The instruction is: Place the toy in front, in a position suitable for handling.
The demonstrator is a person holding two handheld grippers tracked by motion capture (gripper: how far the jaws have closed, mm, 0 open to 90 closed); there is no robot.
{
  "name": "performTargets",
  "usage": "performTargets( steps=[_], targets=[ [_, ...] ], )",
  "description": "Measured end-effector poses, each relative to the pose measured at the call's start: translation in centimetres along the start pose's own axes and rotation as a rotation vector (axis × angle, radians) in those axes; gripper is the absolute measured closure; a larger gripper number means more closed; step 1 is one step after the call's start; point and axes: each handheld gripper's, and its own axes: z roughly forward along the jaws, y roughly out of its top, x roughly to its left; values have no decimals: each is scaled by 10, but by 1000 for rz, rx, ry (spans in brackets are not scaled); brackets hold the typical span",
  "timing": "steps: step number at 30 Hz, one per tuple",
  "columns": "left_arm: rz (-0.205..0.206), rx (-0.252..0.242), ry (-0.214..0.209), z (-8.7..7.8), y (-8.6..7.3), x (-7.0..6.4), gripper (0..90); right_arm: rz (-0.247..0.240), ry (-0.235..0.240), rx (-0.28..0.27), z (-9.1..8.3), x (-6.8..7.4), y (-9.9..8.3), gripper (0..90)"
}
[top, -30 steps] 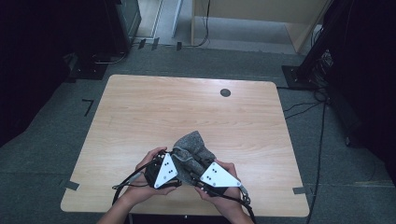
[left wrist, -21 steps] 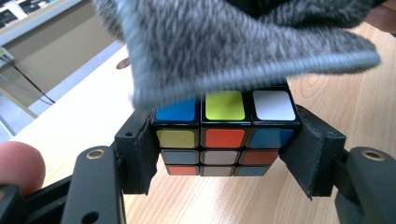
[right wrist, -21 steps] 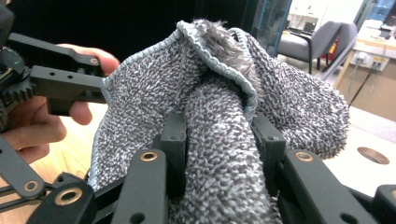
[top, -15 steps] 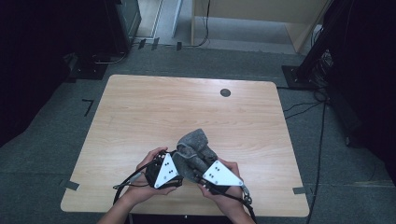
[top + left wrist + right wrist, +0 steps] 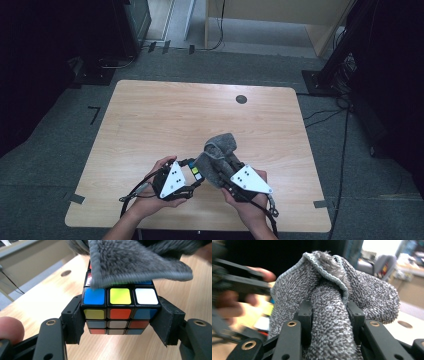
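And the right hand-held gripper slides back toward the person, down toward the near table edge, dragging the grey cloth with it; the cloth's bunched top now leans over the cube.

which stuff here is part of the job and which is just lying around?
In the job:
- left gripper, shut on the Rubik's cube
- right gripper, shut on the grey cloth, which lies over the cube's top

Just lying about:
- table with its dark round hole
- tape marks on the floor
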Motion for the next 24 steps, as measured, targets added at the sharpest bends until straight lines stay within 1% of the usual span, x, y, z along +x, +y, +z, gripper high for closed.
performTargets(
  steps=[1,2,3,4,5,6,7,8,9,10,11,12,13,14,15,16,17,19,21,22,23,24],
  targets=[
    [-1,-2,-3,1,-1,-1,345,-21,18,-7,0,4,1,649],
    [-4,-9,-11,1,0,-2,345,-48,60,-12,2,11,2,648],
    [-3,-19,-17,0,1,-3,345,-67,82,-12,3,16,2,646],
    [5,-16,-11,0,2,-4,345,-102,92,-7,5,21,2,643],
    [9,-19,-3,0,2,-4,345,-129,74,-2,5,25,1,644],
    [6,-20,-8,-1,2,-3,346,-131,67,-3,5,24,1,644],
    [-3,-28,-12,-2,1,-2,345,-105,70,-5,5,20,1,645],
    [-6,-28,-11,-3,1,-1,346,-59,53,-4,4,12,1,646],
    [-8,-32,-7,-3,1,1,346,-38,40,-8,4,6,1,647],
    [-21,-51,-15,-5,1,2,346,6,16,-1,2,0,0,650],
    [-33,-69,-27,-6,1,3,345,36,-9,1,0,-8,1,652],
    [-48,-96,-47,-9,2,5,345,49,-22,0,-2,-12,0,653],
    [-65,-130,-70,-11,2,6,345,71,-25,-6,-3,-17,0,653],
    [-73,-143,-76,-12,2,7,345,109,10,-28,-4,-21,-1,653],
    [-76,-152,-79,-14,3,8,345,131,41,-36,-4,-22,-1,653],
    [-80,-162,-84,-15,3,8,345,145,80,-37,-2,-22,-2,655],
    [-79,-167,-89,-16,3,8,345,147,103,-36,0,-21,-3,659],
    [-77,-178,-90,-18,2,9,345,169,117,-27,5,-21,-9,660],
    [-93,-205,-99,-21,2,11,345,179,122,16,9,-23,-14,659],
    [-98,-213,-100,-21,3,11,345,179,113,44,11,-25,-17,659],
    [-105,-229,-98,-22,4,12,345,183,109,60,12,-26,-19,658],
    [-113,-234,-100,-23,4,13,345,189,113,77,13,-28,-21,657]
  ],
)
